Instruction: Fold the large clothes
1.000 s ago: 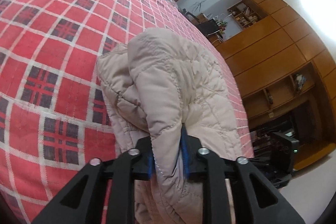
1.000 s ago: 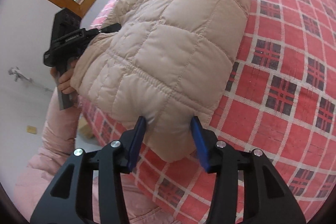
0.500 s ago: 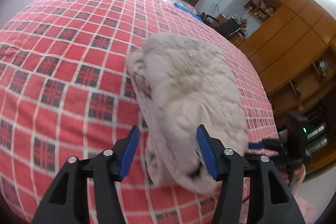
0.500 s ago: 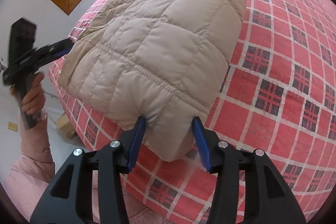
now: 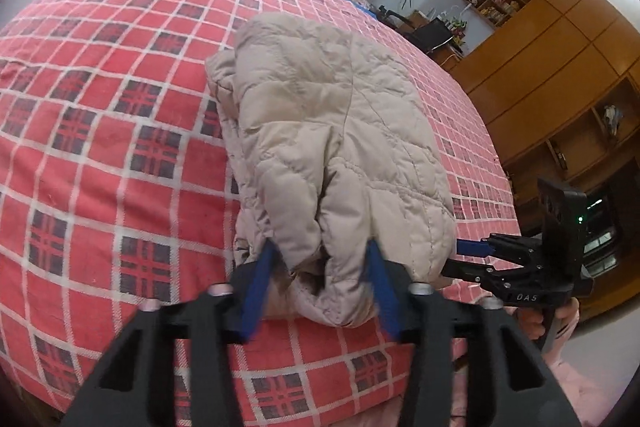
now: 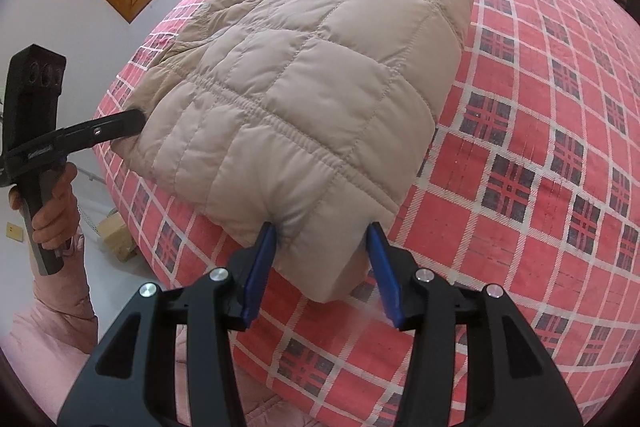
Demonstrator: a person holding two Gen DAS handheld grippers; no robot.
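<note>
The jacket (image 5: 340, 147) hides the bed (image 5: 100, 147) beneath it; its folded-under layers cannot be seen. Shelf items (image 5: 496, 1) are too small to tell.

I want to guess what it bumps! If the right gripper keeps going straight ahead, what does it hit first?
The right gripper would meet the puffy beige jacket straight away; its near edge already sits between the open fingers.
</note>
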